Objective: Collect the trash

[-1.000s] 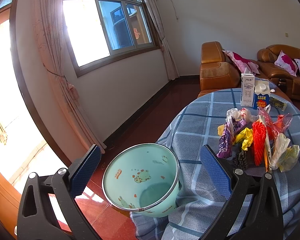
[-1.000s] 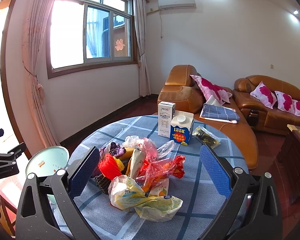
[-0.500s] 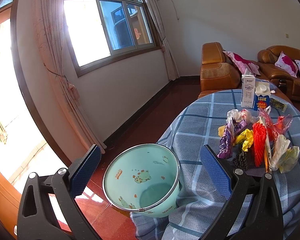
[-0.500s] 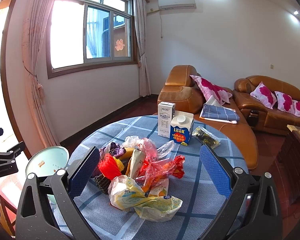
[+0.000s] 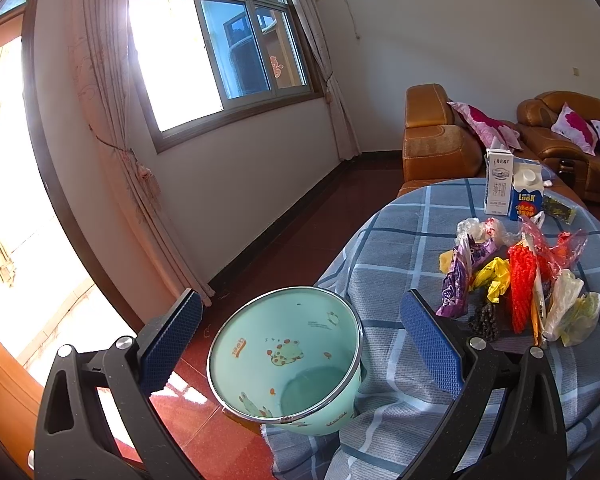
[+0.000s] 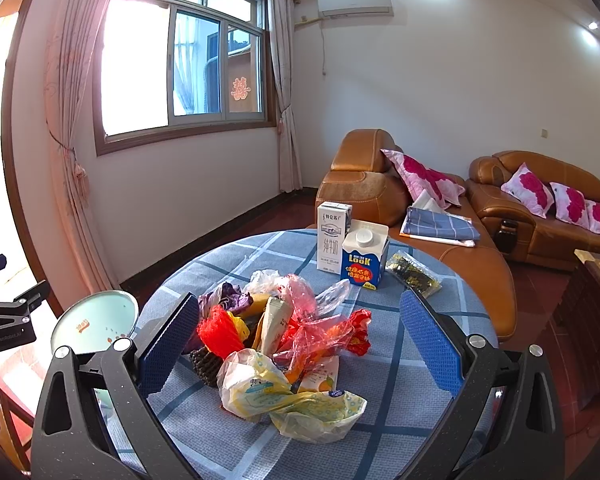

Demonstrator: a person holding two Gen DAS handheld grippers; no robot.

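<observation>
A pile of trash (image 6: 284, 336) lies on the round table (image 6: 388, 364) with a blue plaid cloth: red netting, plastic bags, wrappers. My right gripper (image 6: 300, 344) stands open, its blue pads on either side of the pile, nothing held. A mint-green enamel bin (image 5: 288, 360) with cartoon prints sits at the table's left edge, empty inside. My left gripper (image 5: 300, 344) is open, with the bin's mouth between its pads and not touched. The same pile of trash (image 5: 516, 280) shows to its right. The bin (image 6: 96, 320) also appears at the left in the right wrist view.
Two cartons, a white milk carton (image 6: 332, 236) and a blue one (image 6: 364, 256), stand at the table's far side beside a dark snack packet (image 6: 412, 276). Brown leather sofas (image 6: 540, 208) with pink pillows lie beyond. Red tiled floor (image 5: 284, 240) and a curtained window are to the left.
The left gripper's view has shifted very slightly; the bin and pile stay where they were. The right gripper has not moved.
</observation>
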